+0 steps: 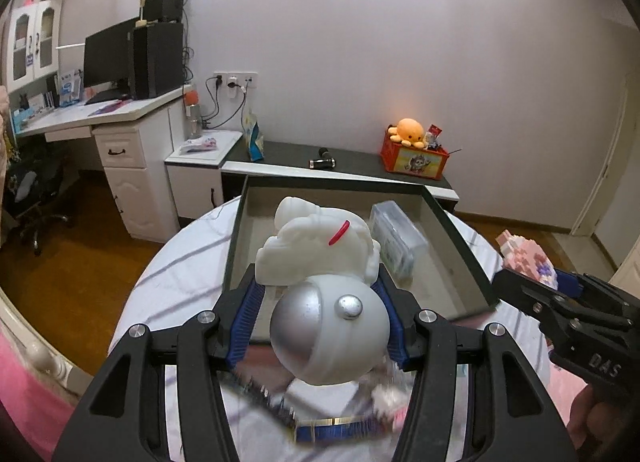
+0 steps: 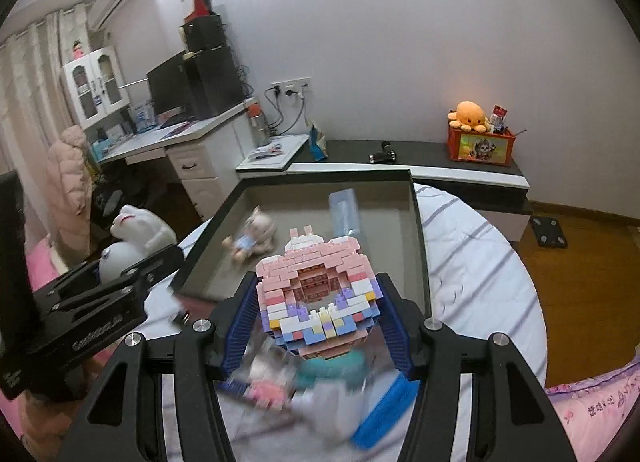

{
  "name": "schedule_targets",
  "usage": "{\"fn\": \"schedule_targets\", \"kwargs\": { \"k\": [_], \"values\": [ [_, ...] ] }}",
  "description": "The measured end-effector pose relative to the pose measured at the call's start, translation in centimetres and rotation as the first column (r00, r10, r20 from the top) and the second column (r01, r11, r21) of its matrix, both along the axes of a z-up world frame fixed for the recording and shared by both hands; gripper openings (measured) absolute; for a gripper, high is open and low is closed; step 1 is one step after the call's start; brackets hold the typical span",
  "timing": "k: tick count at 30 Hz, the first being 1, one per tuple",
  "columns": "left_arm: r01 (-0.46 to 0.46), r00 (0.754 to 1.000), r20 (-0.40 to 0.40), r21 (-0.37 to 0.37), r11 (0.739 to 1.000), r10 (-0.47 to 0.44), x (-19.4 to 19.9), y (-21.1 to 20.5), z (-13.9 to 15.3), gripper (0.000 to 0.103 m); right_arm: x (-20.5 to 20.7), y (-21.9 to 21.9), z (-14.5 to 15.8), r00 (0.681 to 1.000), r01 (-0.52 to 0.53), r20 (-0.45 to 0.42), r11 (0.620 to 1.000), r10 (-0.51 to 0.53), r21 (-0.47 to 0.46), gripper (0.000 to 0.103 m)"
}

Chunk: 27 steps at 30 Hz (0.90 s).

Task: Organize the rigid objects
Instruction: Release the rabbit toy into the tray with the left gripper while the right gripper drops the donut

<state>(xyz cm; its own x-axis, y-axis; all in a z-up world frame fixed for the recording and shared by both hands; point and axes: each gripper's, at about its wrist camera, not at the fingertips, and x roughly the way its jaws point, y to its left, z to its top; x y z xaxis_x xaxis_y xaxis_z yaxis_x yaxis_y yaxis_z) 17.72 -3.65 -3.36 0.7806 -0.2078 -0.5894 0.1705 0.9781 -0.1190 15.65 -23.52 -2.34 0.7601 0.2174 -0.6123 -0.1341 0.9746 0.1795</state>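
Observation:
My left gripper (image 1: 320,294) is shut on a white astronaut figure (image 1: 320,262) with a silver visor, held above the near edge of a dark open box (image 1: 460,246). My right gripper (image 2: 318,302) is shut on a pink and pastel brick model (image 2: 316,294), held over the box's near edge (image 2: 418,230). Inside the box lie a clear plastic case (image 1: 396,238), also seen in the right wrist view (image 2: 344,210), and a small plush figure (image 2: 252,240). The right gripper and brick model also show in the left wrist view (image 1: 524,258). The left gripper and astronaut show in the right wrist view (image 2: 132,238).
The box sits on a round table with a striped white cloth (image 2: 472,262). Blurred small items lie on the cloth under the grippers (image 2: 304,394). Behind is a low dark shelf (image 1: 352,164) with an orange toy crate (image 1: 414,158) and a desk with a monitor (image 1: 108,58).

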Motion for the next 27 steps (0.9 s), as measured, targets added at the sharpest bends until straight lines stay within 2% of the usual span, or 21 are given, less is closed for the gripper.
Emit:
{"fn": "schedule_targets", "kwargs": {
  "k": [7,12,27],
  "values": [
    [0.01,0.998,-0.064,0.016,1.0,-0.009,4.6,-1.5,-2.6,0.055,4.9,-0.6,-2.7,0.997,0.02,-0.069,1.0,-0.022,-0.017,0.058],
    [0.009,0.994,-0.11,0.025,1.0,-0.006,6.1,-1.8,-4.5,0.055,7.1,-0.5,-4.7,0.992,0.014,-0.121,0.999,-0.02,-0.048,0.058],
    [0.001,0.98,-0.197,0.067,0.998,0.012,8.0,-1.7,-7.4,0.056,8.8,0.1,-7.4,0.978,0.007,-0.205,0.993,-0.03,-0.115,0.059]
  ]
}}
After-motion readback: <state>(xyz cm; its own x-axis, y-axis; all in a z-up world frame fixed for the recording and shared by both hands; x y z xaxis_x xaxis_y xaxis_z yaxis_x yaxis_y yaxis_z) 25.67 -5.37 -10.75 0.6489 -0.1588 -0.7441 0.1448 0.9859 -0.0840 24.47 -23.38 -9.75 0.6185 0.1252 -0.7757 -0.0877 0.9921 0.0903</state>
